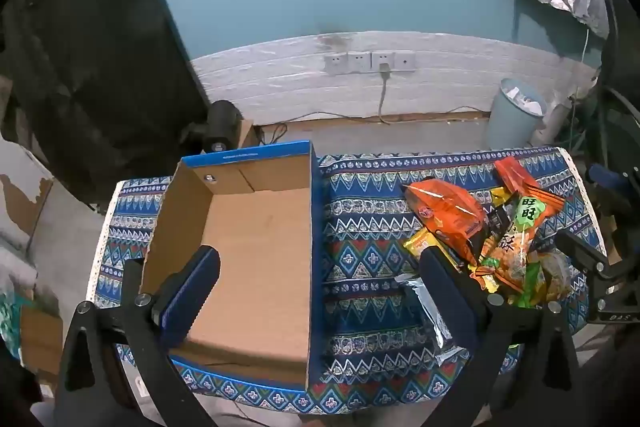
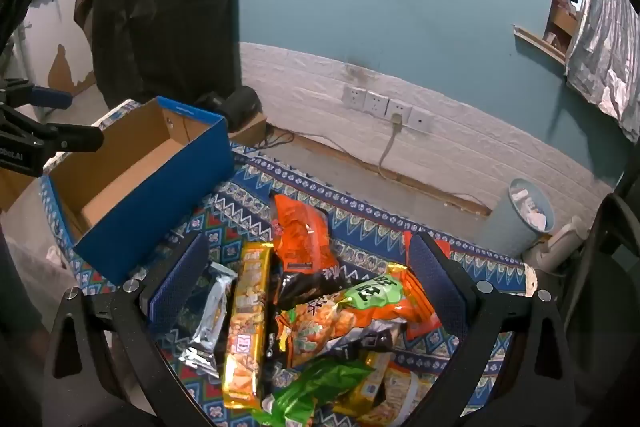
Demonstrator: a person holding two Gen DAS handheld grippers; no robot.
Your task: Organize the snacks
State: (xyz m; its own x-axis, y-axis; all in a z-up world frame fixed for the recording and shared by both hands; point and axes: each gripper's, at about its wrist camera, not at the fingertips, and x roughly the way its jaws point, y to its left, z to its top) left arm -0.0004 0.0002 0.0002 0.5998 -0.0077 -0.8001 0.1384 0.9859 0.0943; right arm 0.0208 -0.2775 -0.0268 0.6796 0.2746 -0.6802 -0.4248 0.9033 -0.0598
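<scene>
An empty blue cardboard box stands on the left of a patterned blue tablecloth. A pile of snack packets lies to its right: an orange bag, a green-and-orange rice cracker bag, a long yellow packet, a silver packet and a green packet. My left gripper hangs open over the box's right wall, holding nothing. My right gripper hovers open above the pile, nothing between its fingers.
A pale blue waste bin stands on the floor behind the table's right end. Wall sockets with a plugged cable sit on the white wall. A dark cloth hangs at the left. The table's near edge runs just below the box.
</scene>
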